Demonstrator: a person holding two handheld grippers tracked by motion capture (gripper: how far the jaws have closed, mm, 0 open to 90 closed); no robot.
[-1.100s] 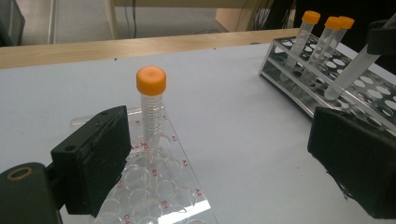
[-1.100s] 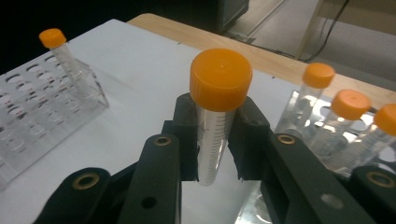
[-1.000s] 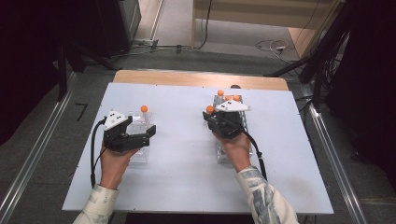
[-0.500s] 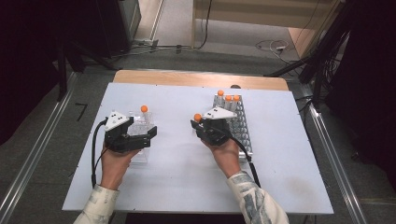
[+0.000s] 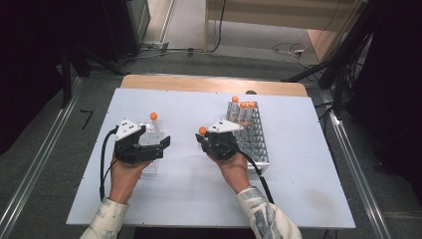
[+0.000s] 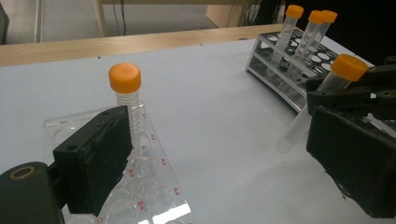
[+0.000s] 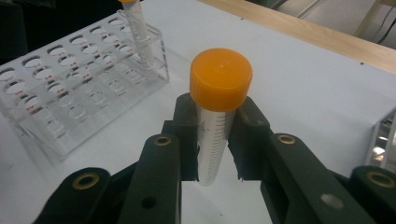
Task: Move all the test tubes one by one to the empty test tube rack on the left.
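Table: bears both racks, well apart.
Clear rack: left side, under the left gripper; one tube stands in a far hole.
Metal rack: right side; three tubes stand at its far end.
Held tube: between the racks, in the right gripper.

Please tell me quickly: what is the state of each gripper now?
Left gripper: open, jaws astride the clear rack, holding nothing.
Right gripper: shut on an orange-capped tube.
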